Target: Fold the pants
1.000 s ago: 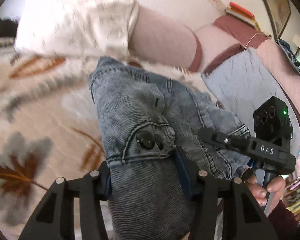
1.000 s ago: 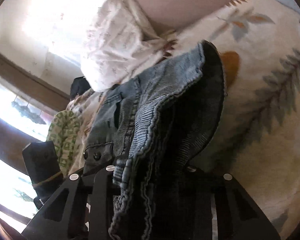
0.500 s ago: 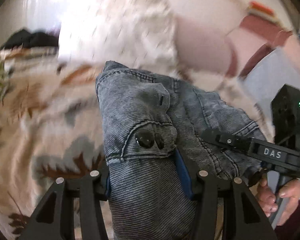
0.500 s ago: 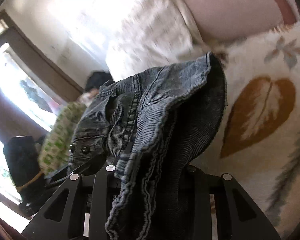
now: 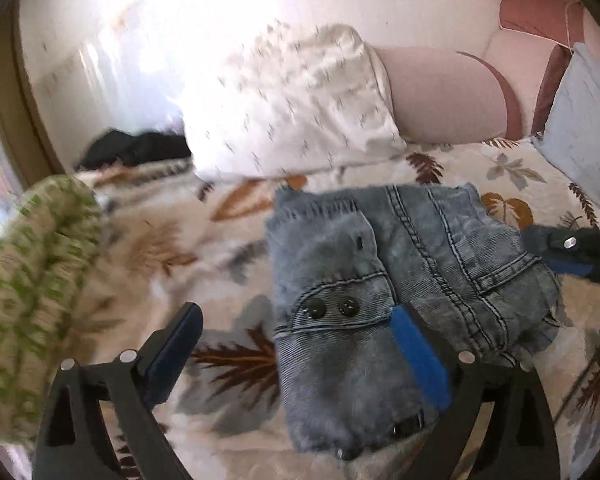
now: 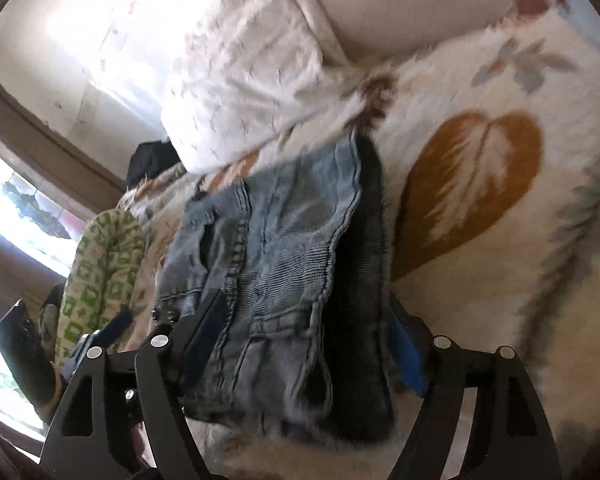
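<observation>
Grey-blue denim pants [image 5: 399,280] folded into compact bundle, lying flat on leaf-patterned blanket, two black buttons up.

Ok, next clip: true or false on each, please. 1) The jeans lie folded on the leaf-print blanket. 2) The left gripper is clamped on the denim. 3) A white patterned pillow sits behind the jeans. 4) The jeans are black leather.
1) The folded grey-blue denim jeans lie on the cream leaf-print blanket: true.
2) False: the left gripper is opening, one pad well clear of the cloth.
3) The white patterned pillow sits behind them: true.
4) False: they are washed denim.
</observation>
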A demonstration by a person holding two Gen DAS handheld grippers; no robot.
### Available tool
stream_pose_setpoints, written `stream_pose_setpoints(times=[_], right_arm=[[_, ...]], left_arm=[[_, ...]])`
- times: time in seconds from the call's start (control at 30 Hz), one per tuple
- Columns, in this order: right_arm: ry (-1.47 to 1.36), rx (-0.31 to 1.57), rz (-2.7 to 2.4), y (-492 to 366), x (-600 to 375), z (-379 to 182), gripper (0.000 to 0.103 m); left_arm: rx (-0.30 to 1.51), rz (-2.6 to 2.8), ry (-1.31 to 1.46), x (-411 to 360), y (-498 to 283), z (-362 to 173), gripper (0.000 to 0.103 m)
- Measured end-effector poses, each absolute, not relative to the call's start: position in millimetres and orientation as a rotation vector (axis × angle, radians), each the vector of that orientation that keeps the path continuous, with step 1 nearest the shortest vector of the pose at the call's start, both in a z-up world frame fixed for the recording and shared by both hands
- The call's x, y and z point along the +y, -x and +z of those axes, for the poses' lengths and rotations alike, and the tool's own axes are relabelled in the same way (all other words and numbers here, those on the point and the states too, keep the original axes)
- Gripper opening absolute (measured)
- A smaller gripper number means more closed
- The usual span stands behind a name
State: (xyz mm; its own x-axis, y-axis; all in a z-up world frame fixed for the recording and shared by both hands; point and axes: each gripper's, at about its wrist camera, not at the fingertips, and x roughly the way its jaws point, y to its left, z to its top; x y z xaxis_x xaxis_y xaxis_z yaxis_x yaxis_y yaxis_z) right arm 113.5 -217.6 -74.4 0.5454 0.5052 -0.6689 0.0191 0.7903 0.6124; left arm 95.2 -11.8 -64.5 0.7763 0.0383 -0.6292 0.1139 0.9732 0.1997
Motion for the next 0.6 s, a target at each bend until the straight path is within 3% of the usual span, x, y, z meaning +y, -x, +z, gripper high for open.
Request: stream_pose_setpoints(times=[0.13, 0.6], right_arm=[[-0.539, 0.843, 0.246, -78.1, -223.9, -38.0, 0.078], [-0.303, 0.492, 0.21, 63.0, -197.9, 29.9, 0.083]], left_arm=[[0.599, -0.023, -0.249, -13.6, -63.2, -41.4, 0.103], [0.457, 0.001, -0.119, 4.6, 40.5, -0.9, 0.103]])
